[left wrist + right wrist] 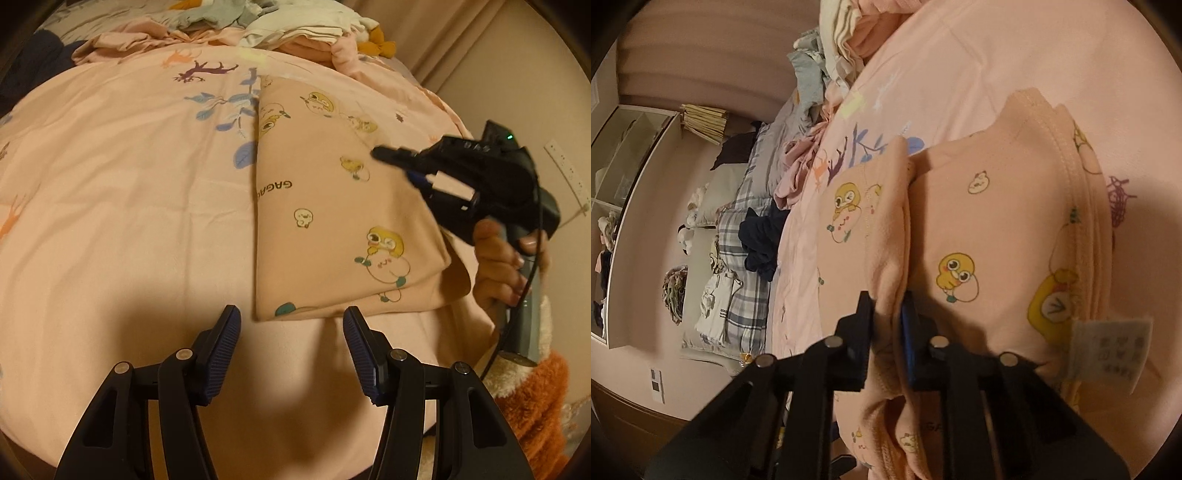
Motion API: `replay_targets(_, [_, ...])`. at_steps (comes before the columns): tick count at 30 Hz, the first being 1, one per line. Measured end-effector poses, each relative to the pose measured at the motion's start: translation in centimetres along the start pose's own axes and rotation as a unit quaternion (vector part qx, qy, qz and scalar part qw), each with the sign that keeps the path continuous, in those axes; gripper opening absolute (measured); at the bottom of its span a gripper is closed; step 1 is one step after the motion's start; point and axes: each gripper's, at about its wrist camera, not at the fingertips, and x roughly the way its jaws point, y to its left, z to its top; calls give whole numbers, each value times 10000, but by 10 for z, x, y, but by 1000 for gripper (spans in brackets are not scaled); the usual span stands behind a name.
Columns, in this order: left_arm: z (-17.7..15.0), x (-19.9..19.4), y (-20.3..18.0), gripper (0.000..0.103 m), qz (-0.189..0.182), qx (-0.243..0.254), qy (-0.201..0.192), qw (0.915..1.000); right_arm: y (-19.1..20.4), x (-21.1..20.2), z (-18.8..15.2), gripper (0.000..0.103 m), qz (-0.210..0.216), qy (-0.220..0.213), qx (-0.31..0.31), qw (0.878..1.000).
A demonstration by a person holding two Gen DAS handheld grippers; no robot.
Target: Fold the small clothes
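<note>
Fabric is bunched between the fingers of the right gripper (pixel 886 328): its two black jaws are squeezed onto a ridge of the peach garment (pixel 997 229), a small top printed with yellow cartoon ducks. In the left wrist view the same gripper (pixel 380 153) reaches in from the right with its tip over the upper right part of the garment (pixel 332 221), and a hand (pixel 506 258) in a fluffy orange and white sleeve (pixel 532 391) grips its grey handle.

The left gripper (pixel 291 332) is spread, with nothing between its ribbed blue pads (pixel 221 343). It hangs just short of the garment's near edge, apart from the cloth.

The garment lies folded lengthwise on a pink bedspread (pixel 110 184) printed with deer and blue leaves. One straight folded edge runs down its left side in the left wrist view. Part of a printed word shows beside that edge. In the right wrist view a white care label (pixel 1108 350) sticks out at one side, and stitched hems run along the far edge.

At the far end of the bedspread sits a heap of other clothes (pixel 295 26), white, grey and pink. Beside the pink cover lie a plaid blanket (pixel 746 295) and a dark garment (pixel 764 240), and a white shelf (pixel 624 184) stands against the wall.
</note>
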Motion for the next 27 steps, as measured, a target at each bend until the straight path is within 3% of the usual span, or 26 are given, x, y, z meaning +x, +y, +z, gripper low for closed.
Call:
replay_targets(5, [-3,0,-4,57,60,-92,-185,9998,17,-14,-5,13,270,-270,-300,9988])
replay_targets(10, [-1,3,-14,57,-208,87,-234,9995,12,-35,-4,12,407,-570,-218,9973])
replay_targets(13, [-4,5,-25,56,-22,417,-288,9987,2,-51,0,12,419,-759,-100,9962])
replay_targets(18, [2,12,-27,56,189,241,-380,9988,-11,-71,0,12,326,-938,122,9950])
replay_targets(22, [4,13,-33,56,417,427,-325,9977,-21,-85,-3,13,6,-1000,153,9949])
replay_targets(27, [4,8,-23,56,430,164,-154,9988,-38,-71,-3,17,-735,-631,385,9945])
